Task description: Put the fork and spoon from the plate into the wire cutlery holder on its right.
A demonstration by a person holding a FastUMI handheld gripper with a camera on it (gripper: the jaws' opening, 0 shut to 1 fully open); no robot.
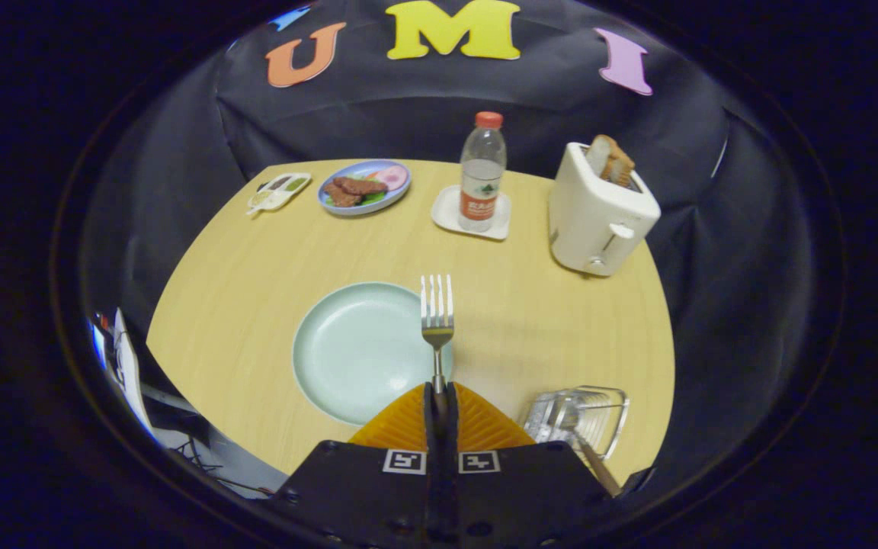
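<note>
My gripper is shut on the handle of a metal fork, whose tines point away from me, held above the table. Under the fork, slightly to its left, lies a pale green plate with nothing on it. The wire cutlery holder stands to the right of the fingers, near the table's front edge. A spoon leans in the holder, its brown handle sticking out toward me.
Beyond the plate on the wooden table stand a water bottle on a white coaster, a white toaster with bread at the right, a blue plate of food and a small sauce dish.
</note>
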